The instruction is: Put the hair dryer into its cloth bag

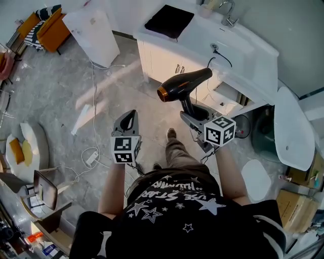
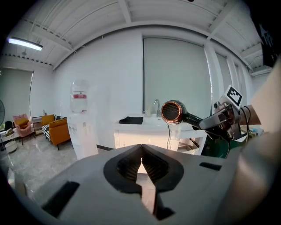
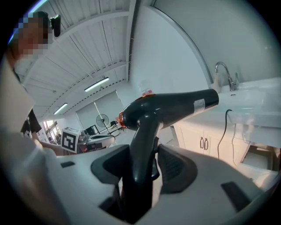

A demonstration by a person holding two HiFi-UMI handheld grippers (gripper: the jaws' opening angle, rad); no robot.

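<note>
The black hair dryer (image 1: 185,83) with a copper nozzle is held up in the air, its barrel lying level and the nozzle pointing left. My right gripper (image 1: 195,113) is shut on its handle (image 3: 142,140), one pad on each side. My left gripper (image 1: 130,116) is shut with nothing in it, to the left of the dryer and a little lower. In the left gripper view its jaws (image 2: 141,165) meet, and the dryer (image 2: 175,112) shows to the right. A flat black cloth, probably the bag (image 1: 169,21), lies on the white counter ahead.
The white counter (image 1: 238,50) with a sink and faucet (image 1: 229,15) runs across the upper right, with cabinet doors below. A white water dispenser (image 1: 93,33) stands to the left, an orange chair (image 1: 50,30) beyond it. Cables (image 1: 93,152) trail on the grey floor.
</note>
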